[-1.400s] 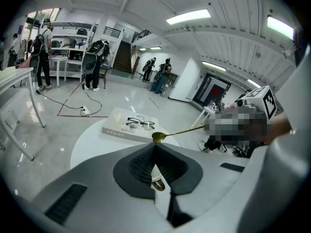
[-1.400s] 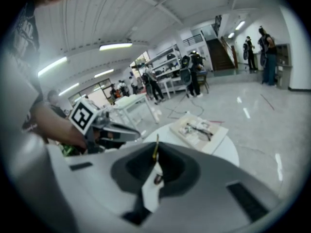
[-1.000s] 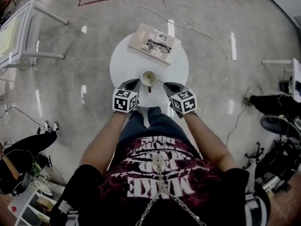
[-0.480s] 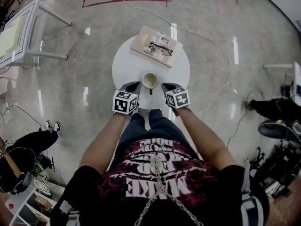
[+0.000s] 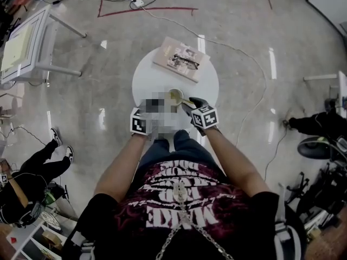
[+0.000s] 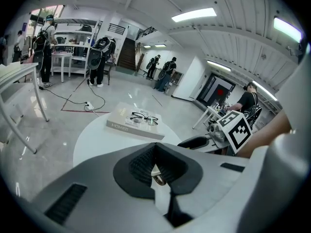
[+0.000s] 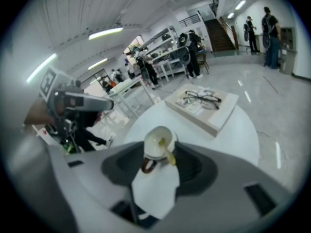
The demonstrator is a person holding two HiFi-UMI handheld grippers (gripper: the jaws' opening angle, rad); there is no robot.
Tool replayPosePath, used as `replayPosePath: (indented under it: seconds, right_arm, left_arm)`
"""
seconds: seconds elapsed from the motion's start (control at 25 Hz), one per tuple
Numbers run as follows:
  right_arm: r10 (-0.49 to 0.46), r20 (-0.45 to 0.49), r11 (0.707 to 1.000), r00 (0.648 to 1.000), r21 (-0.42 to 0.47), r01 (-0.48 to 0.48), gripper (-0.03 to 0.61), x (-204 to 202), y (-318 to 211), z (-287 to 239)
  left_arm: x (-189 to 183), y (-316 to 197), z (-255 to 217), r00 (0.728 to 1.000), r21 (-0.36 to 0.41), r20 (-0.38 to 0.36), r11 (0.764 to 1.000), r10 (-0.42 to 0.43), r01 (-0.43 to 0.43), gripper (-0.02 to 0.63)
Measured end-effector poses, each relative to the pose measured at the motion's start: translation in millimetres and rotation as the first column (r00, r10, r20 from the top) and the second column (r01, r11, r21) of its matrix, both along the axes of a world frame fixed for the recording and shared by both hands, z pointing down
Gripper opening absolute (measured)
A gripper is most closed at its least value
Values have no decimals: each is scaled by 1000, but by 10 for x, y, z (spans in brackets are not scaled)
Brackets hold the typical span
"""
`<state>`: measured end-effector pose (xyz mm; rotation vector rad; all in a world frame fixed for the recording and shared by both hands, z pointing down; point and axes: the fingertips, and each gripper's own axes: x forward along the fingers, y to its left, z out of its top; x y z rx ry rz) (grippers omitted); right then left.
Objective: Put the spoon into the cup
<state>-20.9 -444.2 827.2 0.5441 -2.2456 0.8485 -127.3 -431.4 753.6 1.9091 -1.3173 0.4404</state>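
Looking down at the white table (image 5: 149, 75) and seeing the cup (image 5: 172, 95), with a book (image 5: 181, 52) and glasses (image 5: 185, 62) on the far side of the cup. Lying in the cup already: the spoon (image 5: 186, 100), scoop end inside, thin handle leaning out over the rim on the cup's right side. Found the right tongs (image 5: 191, 106) just beside the cup on that same side, jaws only just opening and now wide apart, with cup and spoon between them but squeezing nothing. Found the left tongs (image 6: 156, 165) on the cup's other side, closed in on the cup's little brown loop (image 6: 158, 179), as best as can be told, likely keeping the cup from sliding. Looks like job done, or very nearly. Probably a light, thin, hard spoon, smooth and slippery, so easy to drop or flick out. If picking up again, best to pinch the handle end past the rim, flat between the pads, not the scoop end down inside. Probably a breakable cup too, and easy to tip, so go slow and pull the right tongs straight back from the cup without bumping that handle.
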Motion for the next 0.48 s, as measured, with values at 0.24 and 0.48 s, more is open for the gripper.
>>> replayPosePath:
  seconds: [0.24,0.48]
  right_arm:
    - [-5,-41,995,999,99,9,202,156,-43,-225]
    - [55,-3,967,998,248,-52,206,306,-211,-865]
  left_arm:
    - [-41,-3,-223,1000,38,-4,999,-2,2,31]
    - [-257,-29,-664,999,123,26,992,-35,32,31]
